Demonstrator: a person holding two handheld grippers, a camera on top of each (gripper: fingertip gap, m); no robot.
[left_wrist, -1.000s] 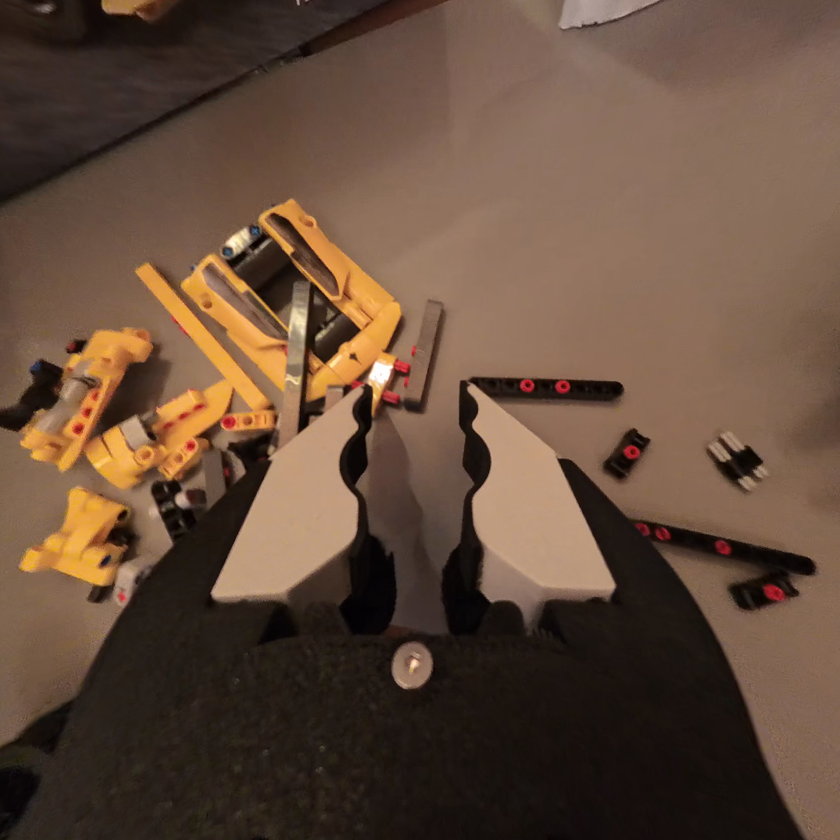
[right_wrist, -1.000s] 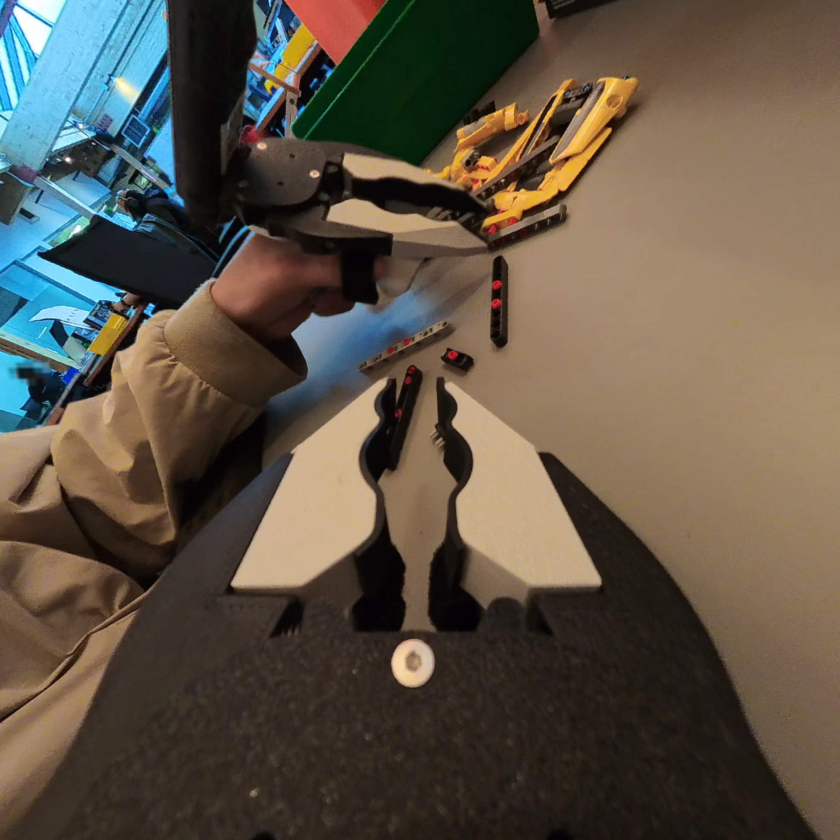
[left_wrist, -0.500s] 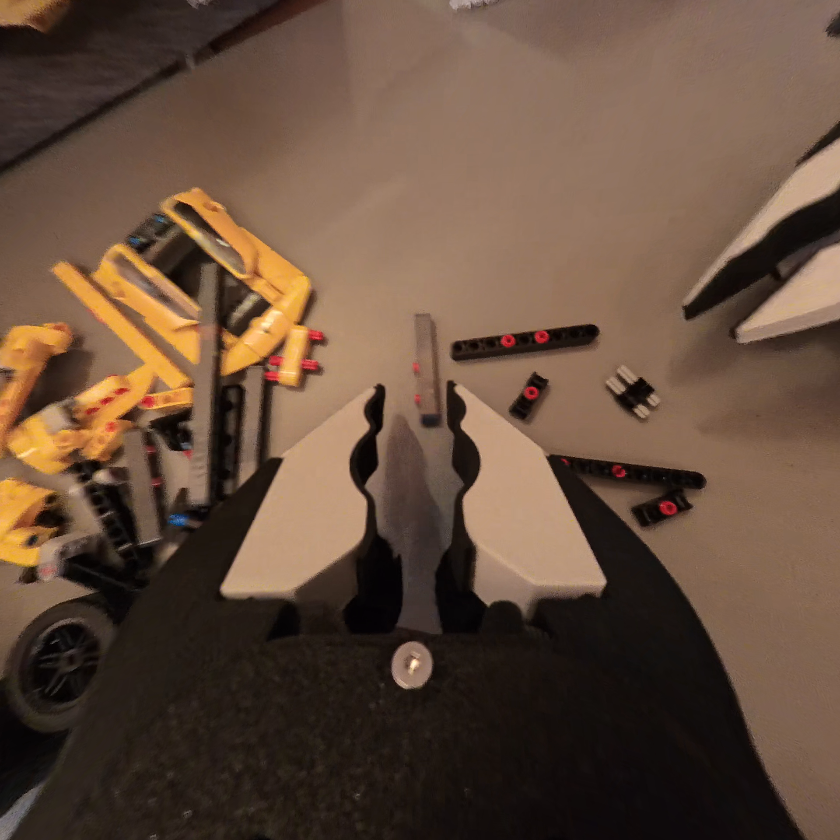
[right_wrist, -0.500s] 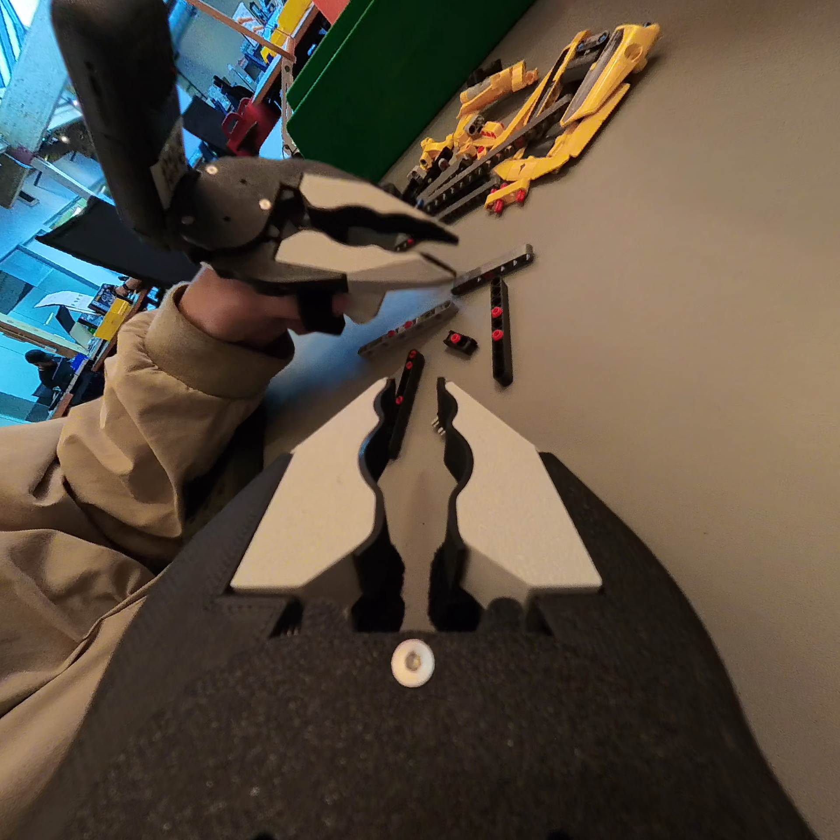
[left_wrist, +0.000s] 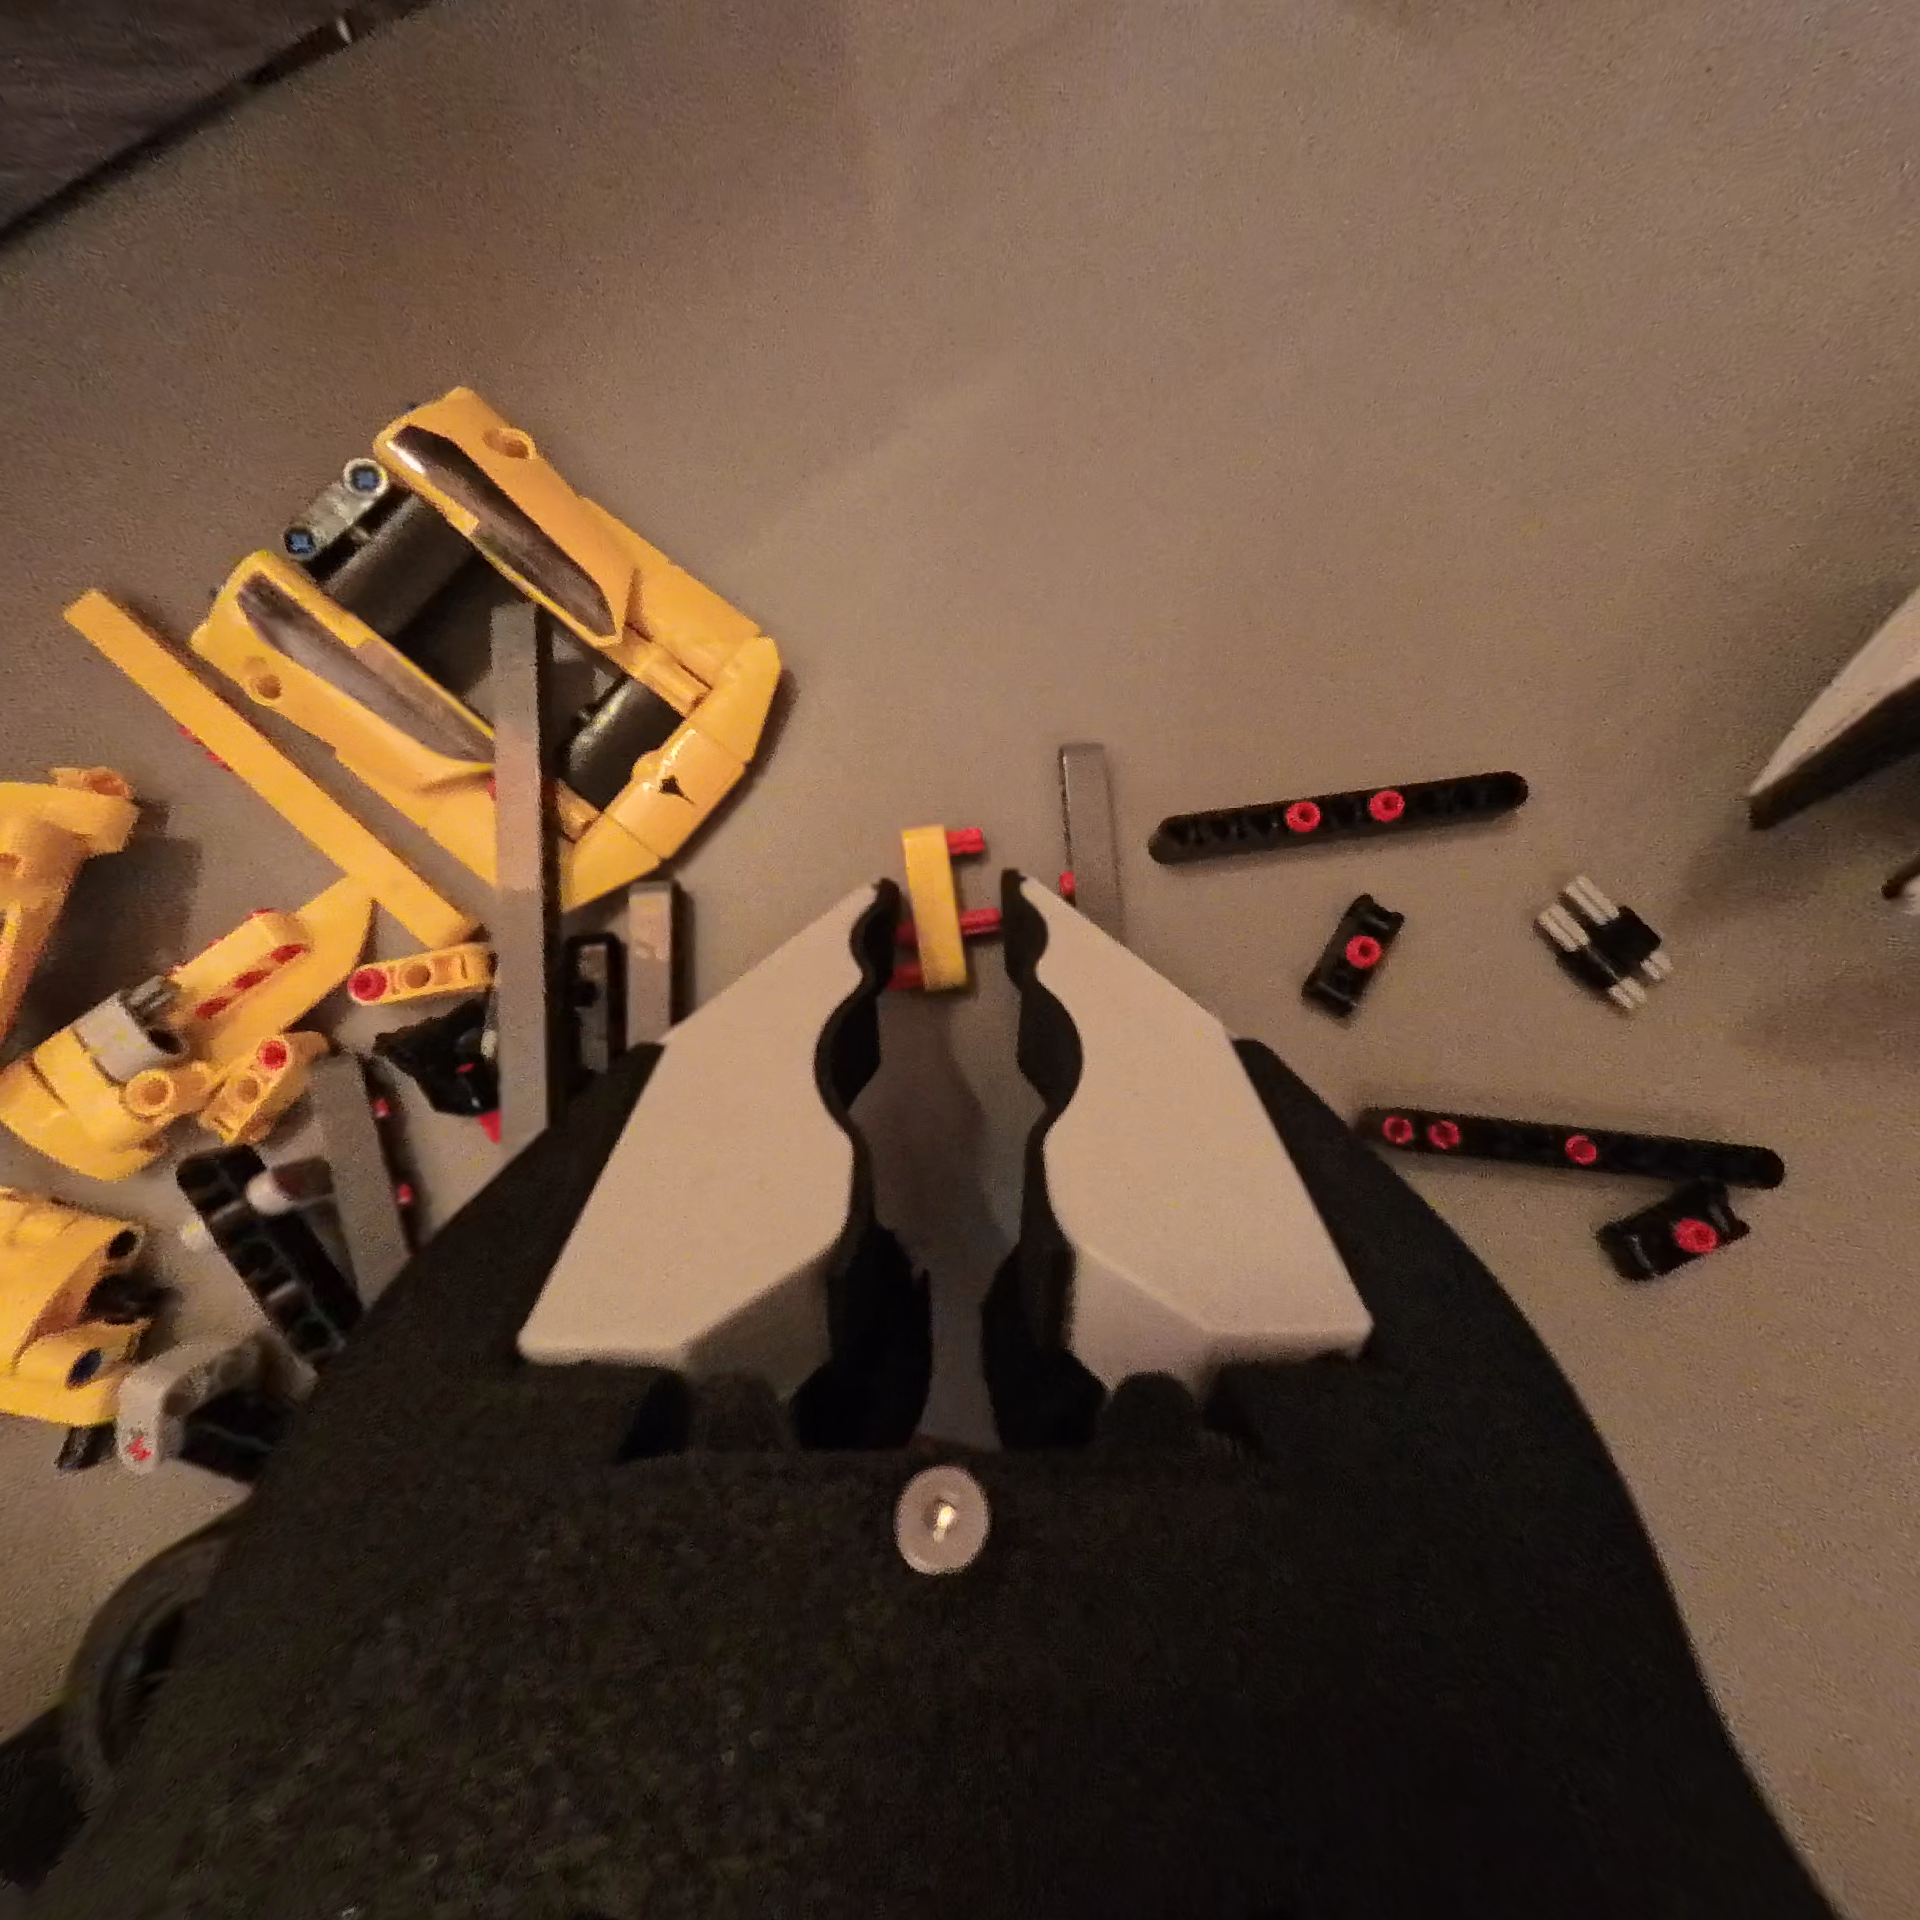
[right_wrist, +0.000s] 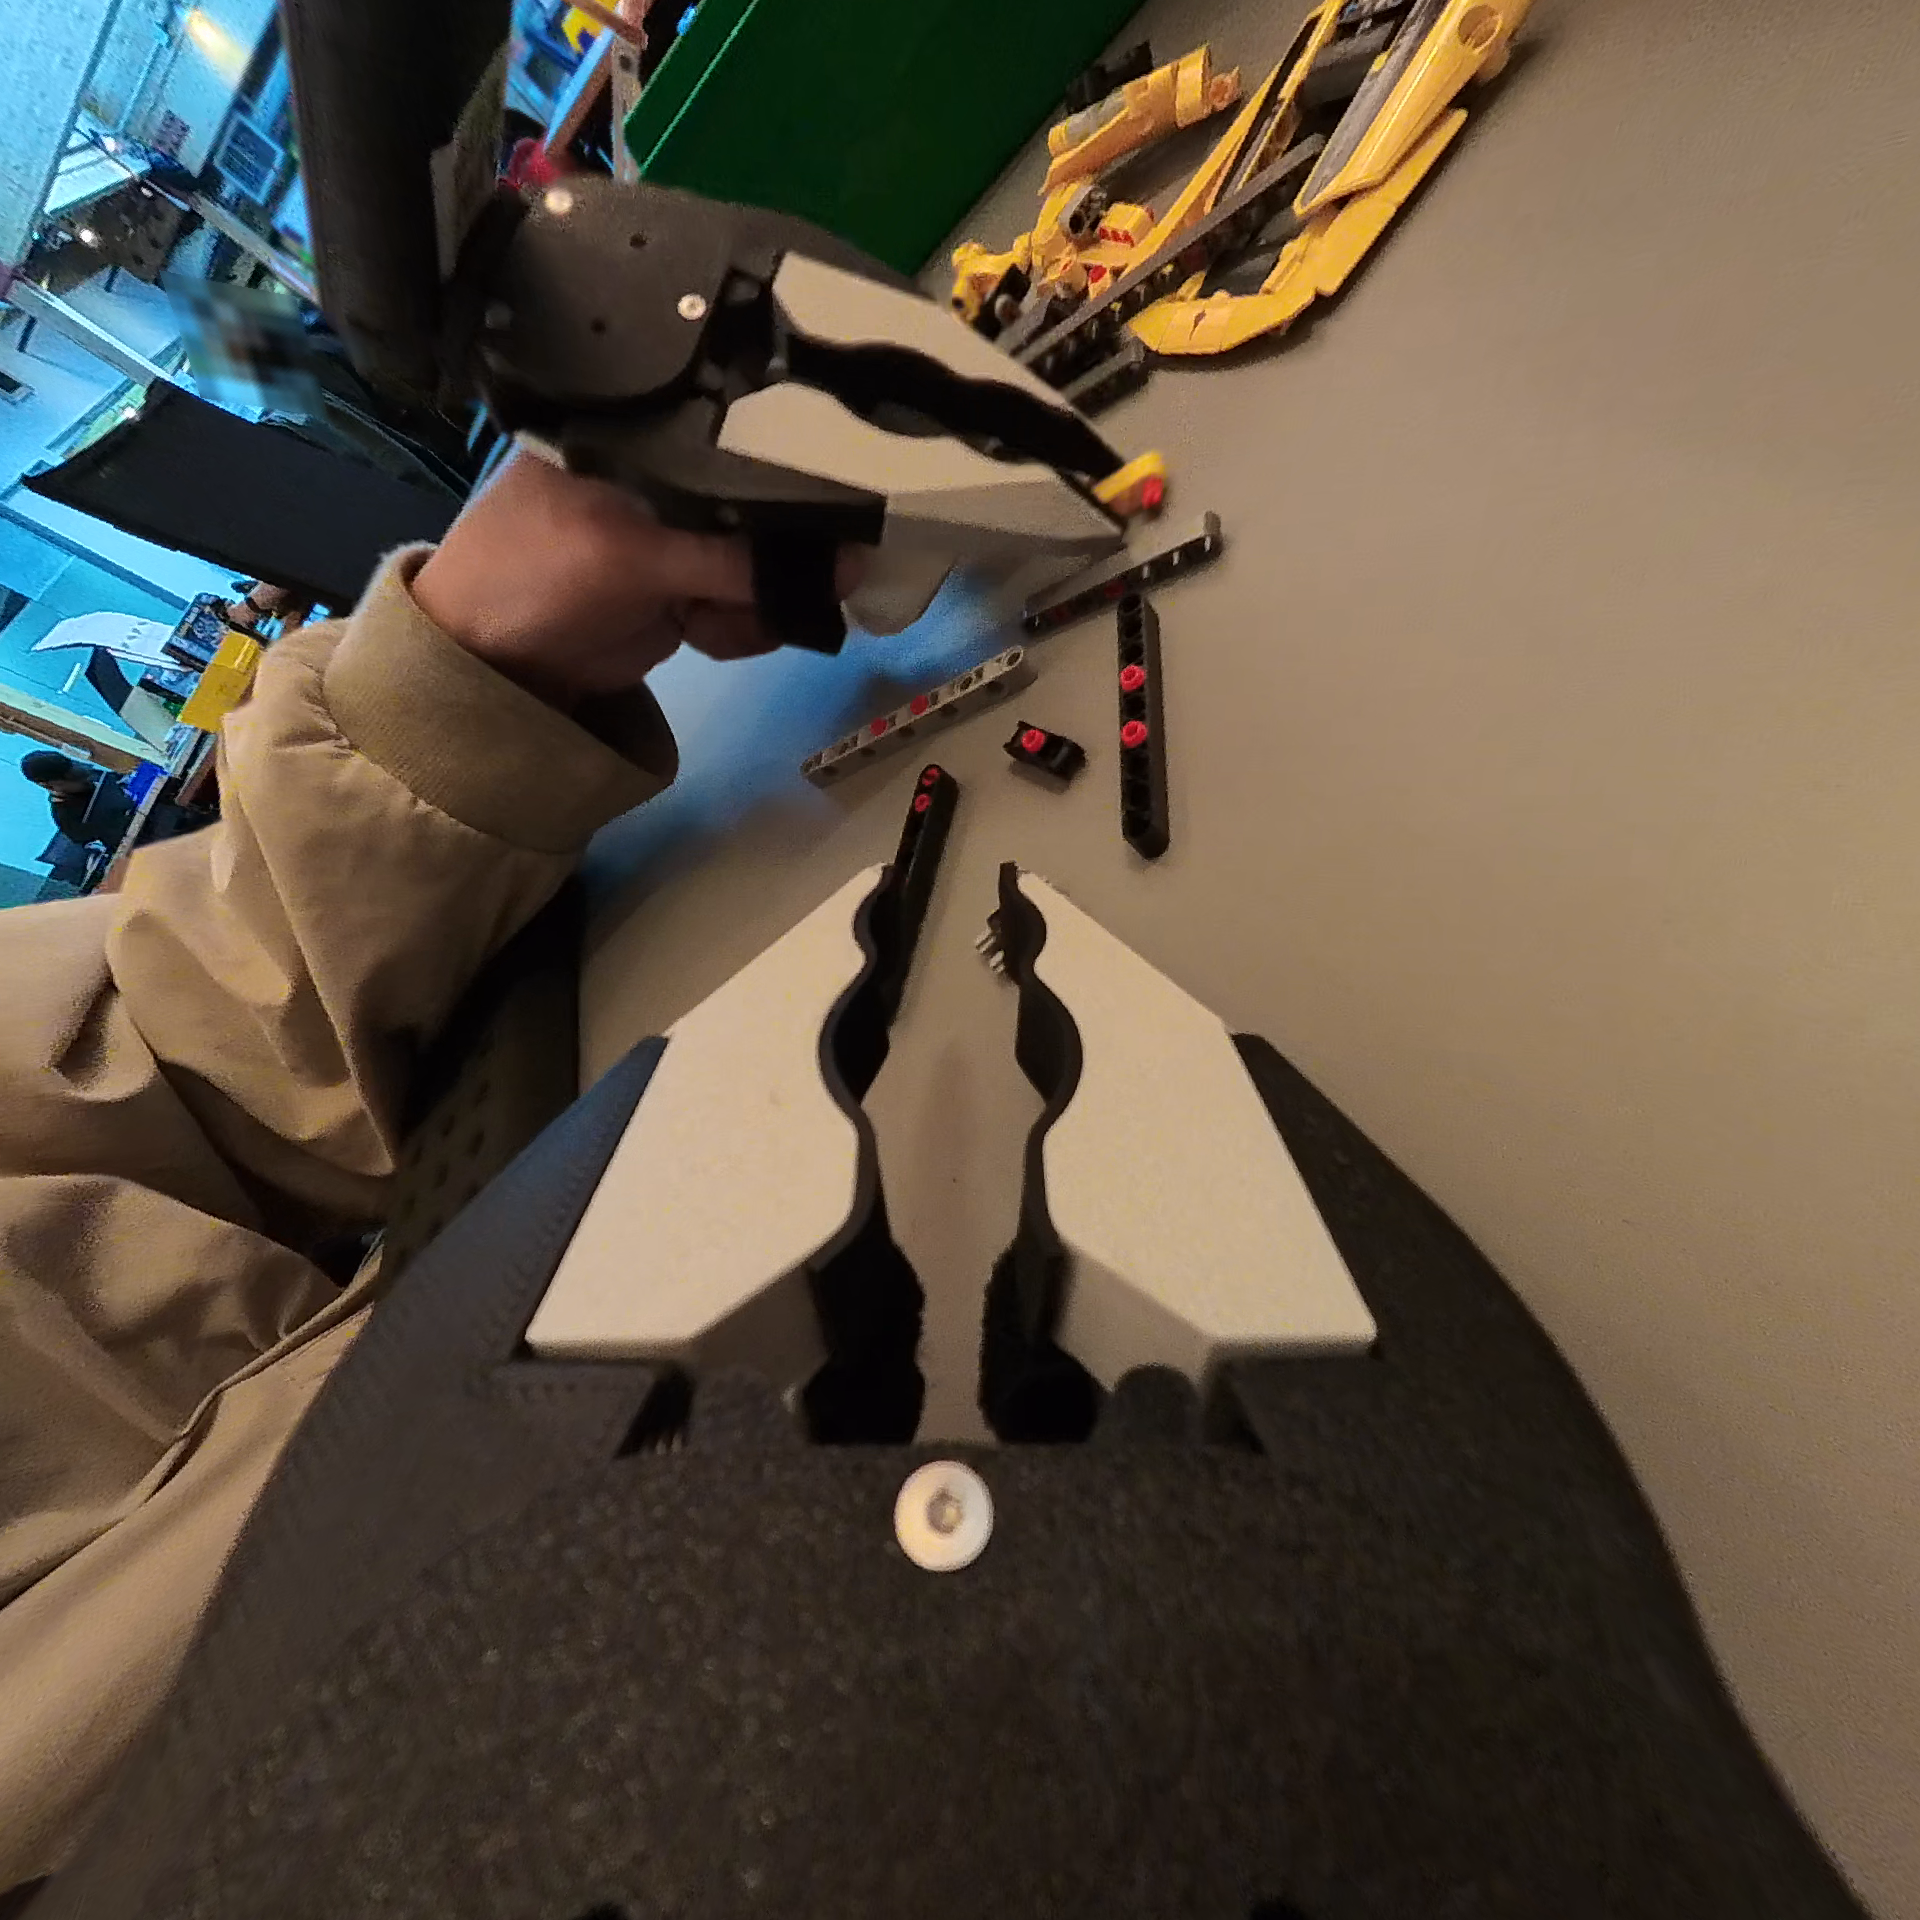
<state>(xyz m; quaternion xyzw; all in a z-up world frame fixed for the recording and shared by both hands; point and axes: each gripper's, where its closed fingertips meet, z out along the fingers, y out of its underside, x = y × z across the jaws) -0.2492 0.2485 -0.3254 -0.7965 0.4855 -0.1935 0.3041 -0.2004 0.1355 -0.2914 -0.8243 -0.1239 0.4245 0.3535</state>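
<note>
My left gripper (left_wrist: 948, 891) is shut on a small yellow piece with red pins (left_wrist: 933, 904), its tips pressing on the pins from both sides. In the right wrist view the left gripper (right_wrist: 1112, 499) holds this piece (right_wrist: 1130, 480) at its tips, just above the table. A grey beam (left_wrist: 1086, 821) lies just to its right. My right gripper (right_wrist: 945, 883) is open and empty, low over the table. A black beam with red pins (right_wrist: 925, 831) lies by its left fingertip and a small black-and-white connector (right_wrist: 992, 940) by its right one.
A yellow car body (left_wrist: 582, 665) and a heap of yellow, grey and black parts lie to the left. Black beams (left_wrist: 1340, 816) (left_wrist: 1569, 1148) and small black pieces (left_wrist: 1351, 956) (left_wrist: 1673, 1236) lie to the right. A green box (right_wrist: 883, 114) stands behind. A beige sleeve (right_wrist: 312, 883) is at left. The tips of one gripper are about 12 cm away from the tips of the other.
My left gripper has moved from over the grey beam to the yellow piece, and its jaws have narrowed onto it. My right gripper has hardly moved.
</note>
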